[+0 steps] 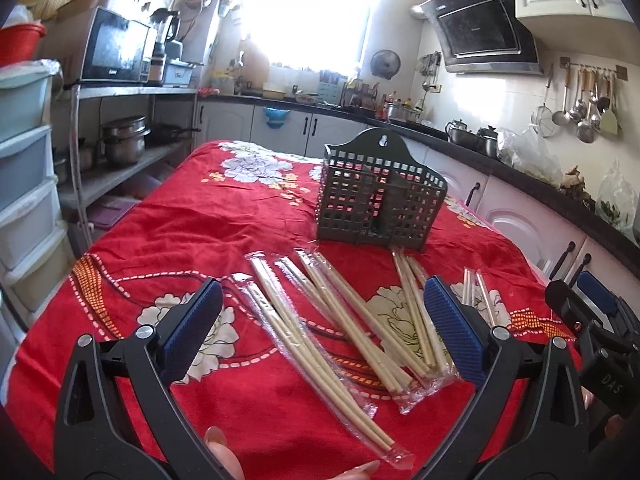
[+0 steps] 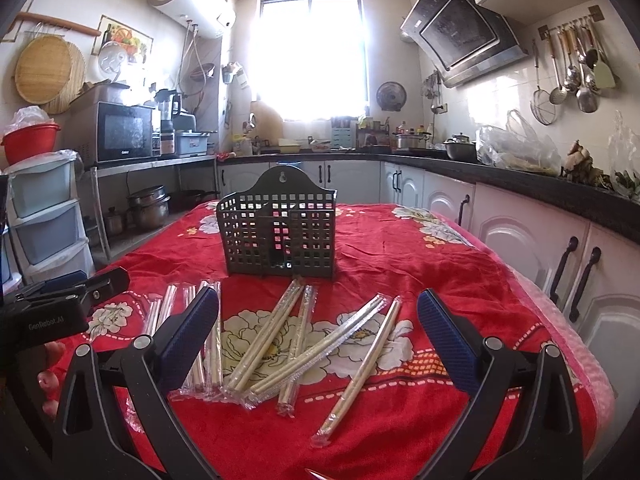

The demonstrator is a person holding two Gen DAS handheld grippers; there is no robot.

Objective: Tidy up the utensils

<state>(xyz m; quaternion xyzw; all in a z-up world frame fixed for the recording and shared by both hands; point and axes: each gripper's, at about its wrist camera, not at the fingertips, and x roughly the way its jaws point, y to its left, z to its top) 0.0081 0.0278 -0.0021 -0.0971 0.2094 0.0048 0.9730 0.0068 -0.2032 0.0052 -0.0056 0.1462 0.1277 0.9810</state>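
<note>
Several pairs of wooden chopsticks in clear wrappers [image 1: 340, 320] lie scattered on the red floral tablecloth [image 1: 180, 232]; they also show in the right wrist view [image 2: 280, 340]. A dark grey lattice utensil basket [image 1: 378, 204] stands upright behind them, seen too in the right wrist view [image 2: 278, 232]. My left gripper [image 1: 324, 324] is open and empty, hovering above the chopsticks. My right gripper [image 2: 318, 332] is open and empty, also above the chopsticks. The right gripper shows at the right edge of the left wrist view [image 1: 592, 312], and the left gripper at the left edge of the right wrist view [image 2: 60, 300].
White cabinets under a dark counter [image 2: 540, 192] run along the right and back. A metal shelf with a microwave [image 2: 124, 132] and pots stands left, beside plastic drawers [image 2: 44, 216]. Ladles hang on the right wall [image 2: 576, 72].
</note>
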